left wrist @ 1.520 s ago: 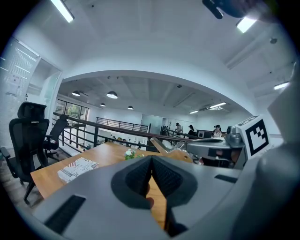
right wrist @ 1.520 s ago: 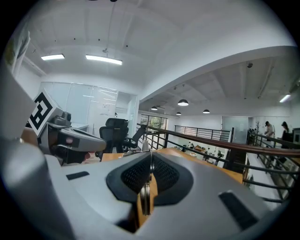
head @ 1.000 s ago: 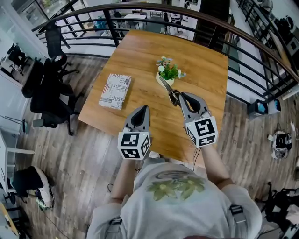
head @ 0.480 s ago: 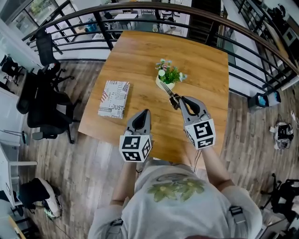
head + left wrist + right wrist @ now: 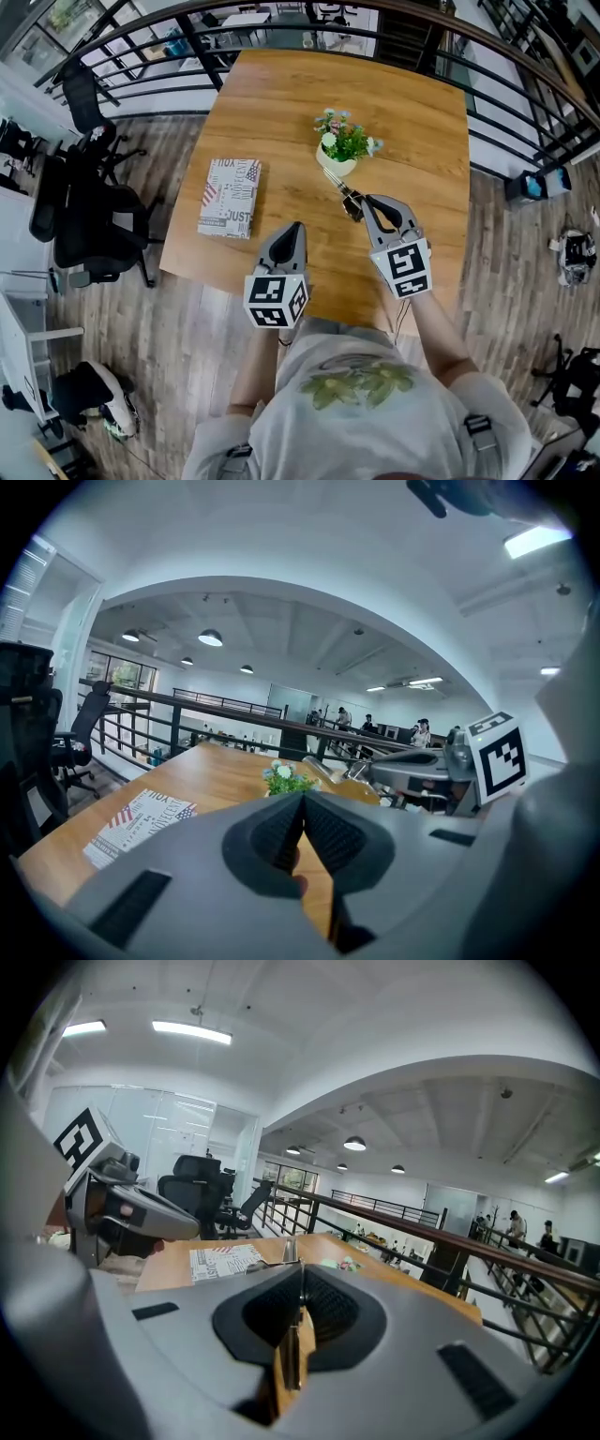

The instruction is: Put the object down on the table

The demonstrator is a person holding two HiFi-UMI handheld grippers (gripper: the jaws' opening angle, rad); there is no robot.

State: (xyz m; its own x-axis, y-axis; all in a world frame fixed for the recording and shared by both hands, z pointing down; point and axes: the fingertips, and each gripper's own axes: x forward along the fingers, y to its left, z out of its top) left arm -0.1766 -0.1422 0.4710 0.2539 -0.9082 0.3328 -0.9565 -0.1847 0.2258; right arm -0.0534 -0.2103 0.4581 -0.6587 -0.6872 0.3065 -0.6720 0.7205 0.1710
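A wooden table [image 5: 281,103] is seen beneath and ahead of both grippers, with most of its top bare. A patterned book [image 5: 230,197] is laid flat ahead of the left gripper [image 5: 297,228] and off to its left, well apart from it. A small potted plant [image 5: 343,145] is stood ahead of the right gripper [image 5: 359,204], just beyond the tip of what is held. The left gripper is held over the near edge of the table; its jaws are pressed together and nothing is caught between them. The right gripper's jaws are closed almost fully on a slim metal tool [image 5: 339,186], possibly scissors, which is gripped near its dark end and pointed forward toward the pot. Whether the tool's tip is touching the table or the pot cannot be told. The task is judged to be barely begun: the tool has not yet been laid down or released. What is left is for the tool to be lowered onto bare wood beside the right gripper and the jaws parted.
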